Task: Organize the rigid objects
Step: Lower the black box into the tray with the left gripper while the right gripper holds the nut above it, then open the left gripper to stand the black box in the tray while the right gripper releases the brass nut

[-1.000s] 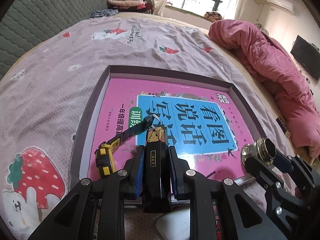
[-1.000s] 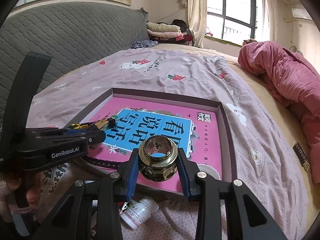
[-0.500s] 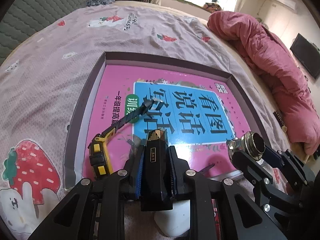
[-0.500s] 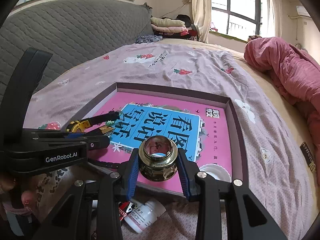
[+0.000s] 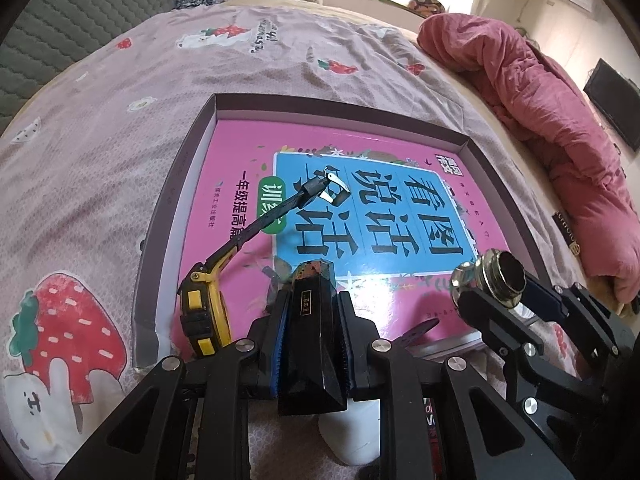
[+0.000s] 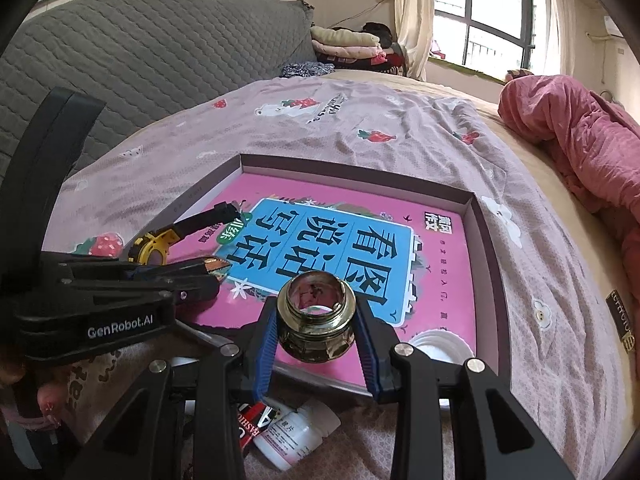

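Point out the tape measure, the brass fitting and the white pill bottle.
tape measure point(image 5: 204, 312): left wrist view, on its yellow case.
brass fitting point(image 6: 316, 326): right wrist view, on its threaded body.
white pill bottle point(image 6: 294, 436): right wrist view, on its label.

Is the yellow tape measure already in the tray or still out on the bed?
In the tray. The yellow tape measure sits at the tray's near left corner, its strap lying across the pink book.
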